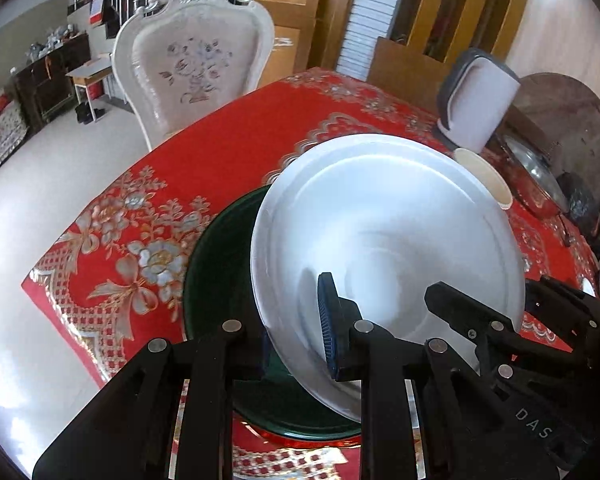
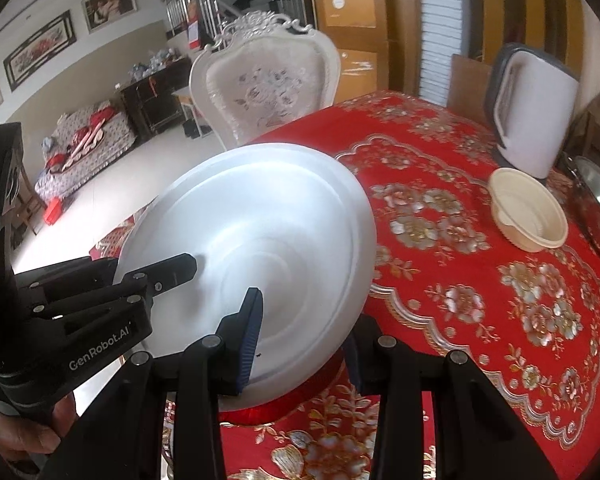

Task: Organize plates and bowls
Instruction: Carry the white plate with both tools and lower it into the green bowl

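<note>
The white plate (image 1: pixel 384 248) is tilting above the worktop (image 1: pixel 148 216), which is wearing a red cloth with gold and silver flowers, near its front edge. Both tools are gripping it at once. The left tool (image 1: pixel 296 344) is clamping the plate's near rim, one blue ribbed pad (image 1: pixel 327 320) pressing on the upper face and the other finger sitting underneath. The right tool (image 2: pixel 300 340) is pinching the same rim from the other side, its blue pad (image 2: pixel 250 336) lying on the plate's face (image 2: pixel 260 248) and its second finger hiding below the edge. In the left wrist view, a dark green plate (image 1: pixel 220 280) is lying flat on the cloth directly under the white one. Toward the worktop's far right corner, a cream plastic bowl (image 2: pixel 528 212) is resting just beside a white and grey kettle (image 2: pixel 534 112). An ornate white chair (image 2: pixel 268 80) is standing at the far edge.
</note>
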Demonstrator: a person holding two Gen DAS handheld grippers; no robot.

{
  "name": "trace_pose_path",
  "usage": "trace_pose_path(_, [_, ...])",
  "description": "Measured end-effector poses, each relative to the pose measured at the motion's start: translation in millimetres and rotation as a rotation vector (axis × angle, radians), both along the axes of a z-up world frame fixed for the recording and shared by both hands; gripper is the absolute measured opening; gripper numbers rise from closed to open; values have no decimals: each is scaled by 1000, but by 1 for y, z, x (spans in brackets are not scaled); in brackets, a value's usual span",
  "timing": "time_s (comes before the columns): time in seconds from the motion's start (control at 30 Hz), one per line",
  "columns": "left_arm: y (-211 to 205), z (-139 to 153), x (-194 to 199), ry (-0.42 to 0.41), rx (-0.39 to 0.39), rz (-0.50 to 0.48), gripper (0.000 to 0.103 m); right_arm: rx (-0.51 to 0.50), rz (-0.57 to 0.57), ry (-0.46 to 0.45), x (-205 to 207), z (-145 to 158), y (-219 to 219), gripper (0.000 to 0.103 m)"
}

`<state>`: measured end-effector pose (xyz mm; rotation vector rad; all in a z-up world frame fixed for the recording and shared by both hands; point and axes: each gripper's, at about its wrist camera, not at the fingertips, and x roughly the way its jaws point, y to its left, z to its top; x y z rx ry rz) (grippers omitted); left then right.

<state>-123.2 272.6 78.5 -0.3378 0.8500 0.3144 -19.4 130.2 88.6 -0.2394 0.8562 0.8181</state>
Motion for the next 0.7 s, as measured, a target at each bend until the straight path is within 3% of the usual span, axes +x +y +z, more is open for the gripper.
trace_pose_path(0.7, [9, -22, -6, 41, 4, 26, 19, -74, 45, 37, -11, -21, 25, 41])
